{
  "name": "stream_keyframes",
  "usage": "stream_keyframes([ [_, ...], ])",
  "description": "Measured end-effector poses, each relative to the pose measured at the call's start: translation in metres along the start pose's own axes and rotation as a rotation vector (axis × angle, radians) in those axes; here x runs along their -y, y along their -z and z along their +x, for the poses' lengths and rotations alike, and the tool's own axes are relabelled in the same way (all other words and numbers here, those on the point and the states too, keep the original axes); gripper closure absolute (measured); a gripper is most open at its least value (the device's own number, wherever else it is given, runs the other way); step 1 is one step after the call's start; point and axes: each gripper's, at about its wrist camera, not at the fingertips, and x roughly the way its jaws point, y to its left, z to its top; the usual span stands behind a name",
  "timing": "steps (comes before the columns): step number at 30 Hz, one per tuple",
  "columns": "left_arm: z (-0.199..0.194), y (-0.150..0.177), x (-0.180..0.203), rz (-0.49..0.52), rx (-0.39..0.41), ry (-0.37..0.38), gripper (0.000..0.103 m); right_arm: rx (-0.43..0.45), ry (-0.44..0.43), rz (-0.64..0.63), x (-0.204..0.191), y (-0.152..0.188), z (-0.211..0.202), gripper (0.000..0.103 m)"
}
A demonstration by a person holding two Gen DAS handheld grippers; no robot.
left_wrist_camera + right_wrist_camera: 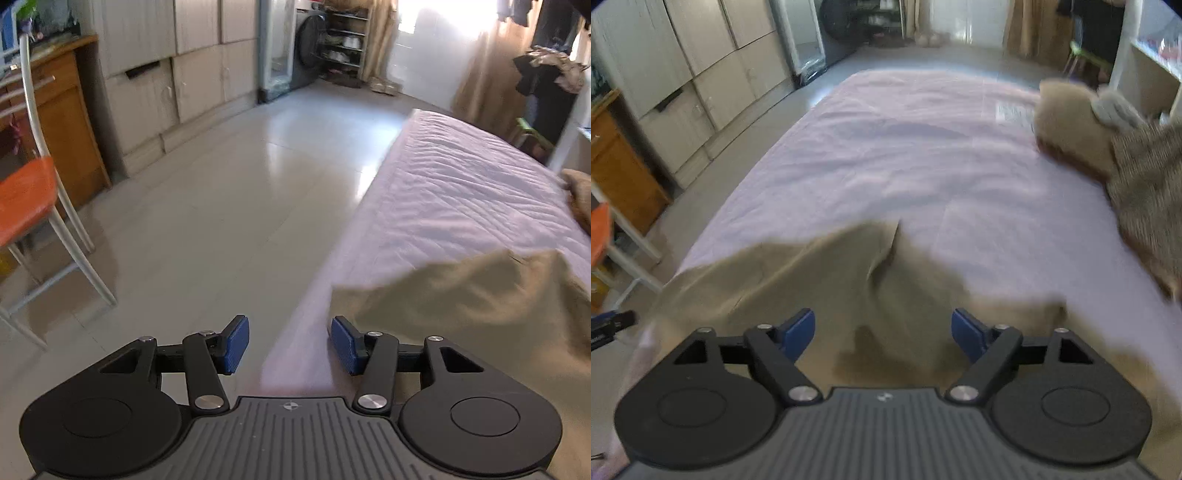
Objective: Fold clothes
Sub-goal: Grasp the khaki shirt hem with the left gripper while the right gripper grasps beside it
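**Now both grippers open above a tan garment on a bed**

Seen from its own camera, the left gripper (290,345) has its blue pads parted with nothing between them, poised over the bed's edge beside the tan garment (461,306). The right gripper (882,334) stands wider apart, empty, above the rumpled cloth, which lies on the lilac bedsheet (923,155) at its near end. A brown blanket (1137,177) sits well apart.

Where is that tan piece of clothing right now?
The tan garment lies on the near end of the lilac bed sheet, just ahead of the open right gripper; in the left wrist view it is at lower right.
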Motion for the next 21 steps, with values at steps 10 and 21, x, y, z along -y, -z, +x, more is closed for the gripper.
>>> stream_keyframes([
  [10,-0.121,0.183,0.016,0.121,-0.280,0.232,0.049,-0.318,-0.113,-0.249,-0.078,0.201,-0.089,0.018],
  [21,-0.188,0.272,0.020,0.300,-0.225,0.160,0.041,-0.372,0.186,0.084,0.069,0.363,-0.170,0.008],
])
